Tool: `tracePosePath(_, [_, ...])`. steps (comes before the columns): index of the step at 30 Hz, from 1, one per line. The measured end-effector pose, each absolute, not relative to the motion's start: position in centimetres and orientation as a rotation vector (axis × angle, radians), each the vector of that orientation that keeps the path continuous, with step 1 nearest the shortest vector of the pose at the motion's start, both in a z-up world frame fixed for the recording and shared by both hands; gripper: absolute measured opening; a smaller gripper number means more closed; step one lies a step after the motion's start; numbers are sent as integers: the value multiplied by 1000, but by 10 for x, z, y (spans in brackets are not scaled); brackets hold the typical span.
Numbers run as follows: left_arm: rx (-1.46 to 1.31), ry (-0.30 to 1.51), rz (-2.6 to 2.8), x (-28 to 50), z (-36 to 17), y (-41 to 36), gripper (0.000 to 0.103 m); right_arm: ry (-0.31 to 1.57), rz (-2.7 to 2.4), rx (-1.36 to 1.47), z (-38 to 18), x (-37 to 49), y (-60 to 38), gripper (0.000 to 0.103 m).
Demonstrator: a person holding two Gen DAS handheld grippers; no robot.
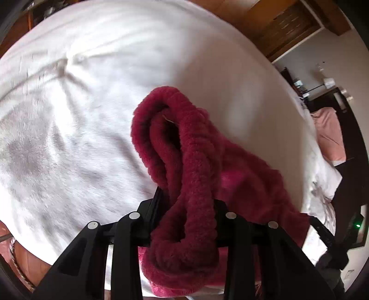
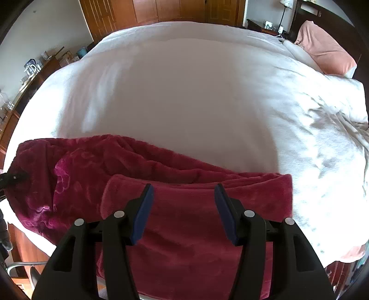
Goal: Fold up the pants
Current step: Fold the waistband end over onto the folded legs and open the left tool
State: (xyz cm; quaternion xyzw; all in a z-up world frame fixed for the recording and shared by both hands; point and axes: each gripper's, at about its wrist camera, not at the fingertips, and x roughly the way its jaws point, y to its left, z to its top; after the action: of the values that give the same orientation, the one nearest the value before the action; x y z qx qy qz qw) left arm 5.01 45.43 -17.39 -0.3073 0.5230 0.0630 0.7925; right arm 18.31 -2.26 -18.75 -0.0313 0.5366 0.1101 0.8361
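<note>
Dark red fleece pants (image 2: pixel 184 207) lie along the near edge of a white bed (image 2: pixel 184 92), their right part doubled over in a flat layer. My left gripper (image 1: pixel 186 196) is shut on the pants' thick rolled waistband (image 1: pixel 191 161) and holds it up above the sheet. It also shows at the far left of the right wrist view (image 2: pixel 13 178), at the pants' end. My right gripper (image 2: pixel 183 191) is open and empty, with its blue pads (image 2: pixel 144 212) hovering over the folded layer.
A pink pillow (image 2: pixel 322 50) lies at the bed's far right corner. Rumpled white bedding (image 2: pixel 322 138) bunches on the right. Wooden wardrobes (image 2: pixel 161 11) stand behind the bed, and a cluttered sideboard (image 2: pixel 30 76) stands on the left. A nightstand with a lamp (image 2: pixel 276 23) is at the back.
</note>
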Motion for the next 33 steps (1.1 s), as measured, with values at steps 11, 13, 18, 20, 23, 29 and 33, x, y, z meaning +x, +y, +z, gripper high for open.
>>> tracePosePath(11, [-576, 1021, 23, 28, -99, 351, 32, 1127, 249, -19, -181, 171, -95, 56])
tracePosePath(13, [-557, 1012, -3, 25, -89, 330, 32, 1125, 249, -9, -182, 169, -107, 56])
tracePosePath(18, [-485, 1004, -66, 41, -71, 262, 32, 1119, 245, 14, -181, 163, -138, 56])
tracePosePath(20, [-450, 1002, -89, 48, -62, 231, 32, 1113, 241, 25, -181, 161, -152, 56])
tracePosePath(23, [-398, 1003, -130, 55, -56, 189, 32, 1107, 230, 41, -181, 157, -170, 56])
tracePosePath(29, [-310, 1042, -224, 65, -64, 112, 33, 1104, 189, 81, -184, 149, -211, 56])
tracePosePath(33, [-199, 1085, -248, 77, -82, 64, 33, 1108, 152, 117, -187, 143, -237, 56])
